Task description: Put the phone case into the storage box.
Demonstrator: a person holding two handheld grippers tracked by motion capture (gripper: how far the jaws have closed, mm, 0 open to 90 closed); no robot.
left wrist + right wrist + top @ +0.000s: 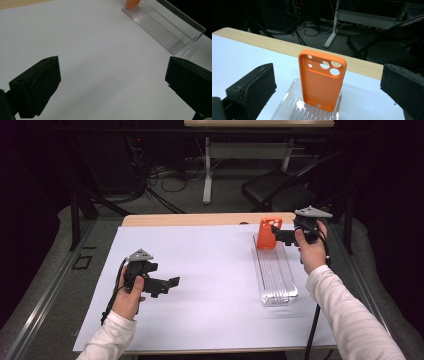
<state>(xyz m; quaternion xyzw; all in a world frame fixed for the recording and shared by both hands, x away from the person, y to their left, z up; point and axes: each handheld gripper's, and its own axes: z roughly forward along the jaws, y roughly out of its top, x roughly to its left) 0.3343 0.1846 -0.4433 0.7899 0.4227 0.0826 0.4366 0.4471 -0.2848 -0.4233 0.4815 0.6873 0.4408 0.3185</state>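
Right fingers (249,92) apart, unmarked orange phone case (322,78) upright in clear tray (275,275)

An orange phone case (268,234) is standing upright at the far end of a clear tray (276,276). Its solid back is showing in the right gripper view (321,82), with round camera cutouts near its top edge, and its bottom edge is resting on the tray's ribbed floor. The tray is long and narrow, with low transparent walls, lying near the desk's right edge with its length running from the far edge toward the near edge. In the left gripper view the tray (167,29) is showing its grooved bottom, with the case's lower corner (131,3) at its far end.
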